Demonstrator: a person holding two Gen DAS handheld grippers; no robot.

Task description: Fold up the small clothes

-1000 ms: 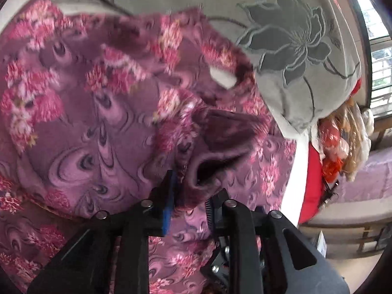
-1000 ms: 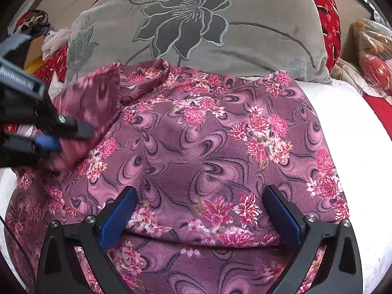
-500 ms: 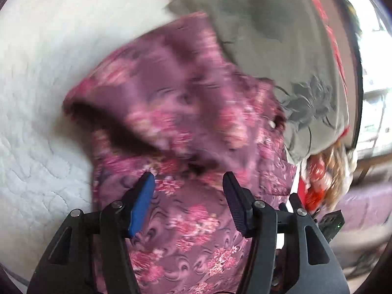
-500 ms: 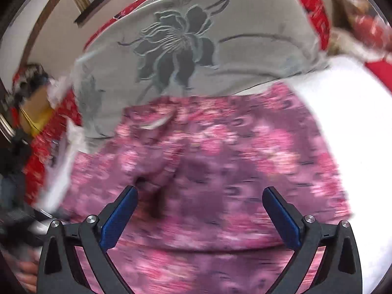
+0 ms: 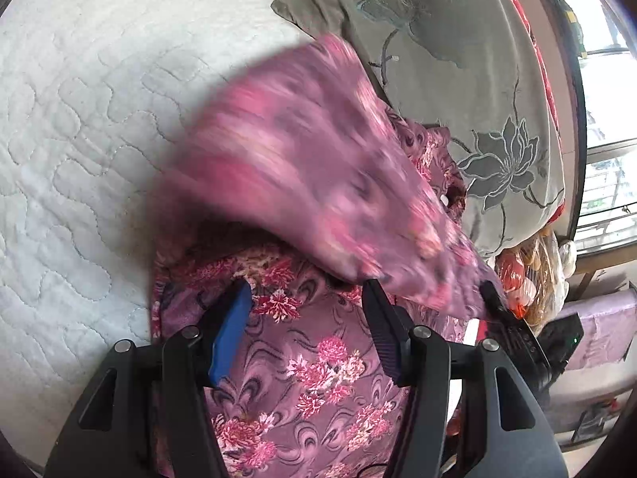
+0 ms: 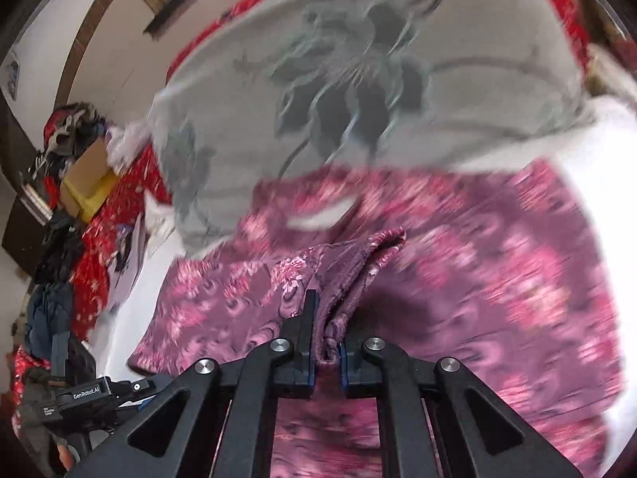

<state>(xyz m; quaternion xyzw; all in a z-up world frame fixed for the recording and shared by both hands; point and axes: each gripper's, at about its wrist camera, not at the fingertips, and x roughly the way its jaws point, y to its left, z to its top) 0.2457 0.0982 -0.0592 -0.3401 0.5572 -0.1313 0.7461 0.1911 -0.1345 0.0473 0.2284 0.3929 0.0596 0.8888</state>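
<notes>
A purple garment with pink flowers (image 5: 318, 378) lies on a white quilted bed (image 5: 79, 119). My left gripper (image 5: 306, 318) is open and empty just above the cloth. A raised fold of the garment (image 5: 310, 167) hangs blurred over it. My right gripper (image 6: 328, 334) is shut on a bunched edge of the garment (image 6: 350, 263) and holds it up off the bed. The rest of the garment (image 6: 497, 298) spreads blurred behind it. The left gripper's body (image 6: 87, 394) shows at the lower left of the right wrist view.
A grey pillow with a dark embroidered flower (image 5: 477, 79) (image 6: 378, 79) lies at the head of the bed, touching the garment. Red bedding, a cardboard box (image 6: 85, 175) and piled clothes are at the left. Bags (image 5: 529, 271) and a window are at the right.
My left gripper let go of the garment and opened. My right gripper, open a second ago, closed on a garment edge and lifted it. Both views shifted fast.
</notes>
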